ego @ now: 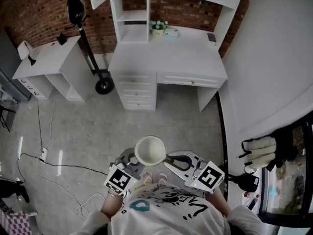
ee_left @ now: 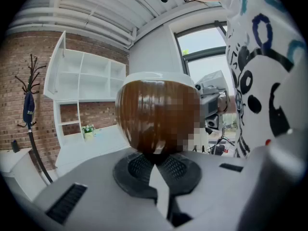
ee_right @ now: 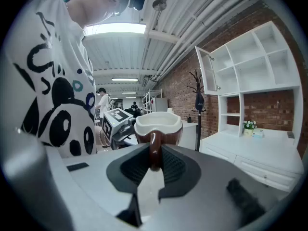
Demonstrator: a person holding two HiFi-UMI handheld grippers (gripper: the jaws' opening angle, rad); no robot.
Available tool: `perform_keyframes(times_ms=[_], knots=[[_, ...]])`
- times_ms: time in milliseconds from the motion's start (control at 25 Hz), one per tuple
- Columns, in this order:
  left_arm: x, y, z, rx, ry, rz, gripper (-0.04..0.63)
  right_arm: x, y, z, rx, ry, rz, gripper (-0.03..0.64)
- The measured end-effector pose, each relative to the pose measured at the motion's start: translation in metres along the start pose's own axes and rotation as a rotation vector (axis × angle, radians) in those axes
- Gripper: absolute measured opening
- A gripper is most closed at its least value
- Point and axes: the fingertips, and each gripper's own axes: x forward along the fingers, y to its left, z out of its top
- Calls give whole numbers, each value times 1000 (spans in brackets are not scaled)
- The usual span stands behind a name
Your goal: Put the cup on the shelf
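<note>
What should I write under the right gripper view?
The right tool pinches the brown cup by its handle, white shelves beyond.

**Both grippers held together close in front of the person's chest.**
The left gripper (ego: 134,158) and right gripper (ego: 170,158) point inward toward each other, marker cubes nearest the body and both arms tucked in. The right gripper's jaws (ee_right: 154,159) pinch the handle of the cup (ego: 150,151). The left gripper's jaws (ee_left: 155,159) stand almost together, their tips closed on the cup's base.
</note>
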Motion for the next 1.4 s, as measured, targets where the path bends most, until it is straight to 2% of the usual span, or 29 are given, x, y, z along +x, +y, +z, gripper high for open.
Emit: perform_keyframes(times_ms=[160, 480, 640, 1120, 1400], knots=[[3, -14, 5, 12, -1, -23, 15, -14, 5, -3, 27, 0, -7, 61], [4, -10, 8, 3, -13, -1, 15, -14, -4, -3, 33, 28, -36, 61], [-2, -5, 6, -6, -16, 11, 15, -7, -3, 0, 34, 25, -14, 61], [-23, 34, -6, -8, -13, 11, 15, 38, -4, 5, 55, -2, 16, 61], [-28, 63, -13, 15, -16, -20, 15, 66, -14, 13, 48, 11, -13, 61]])
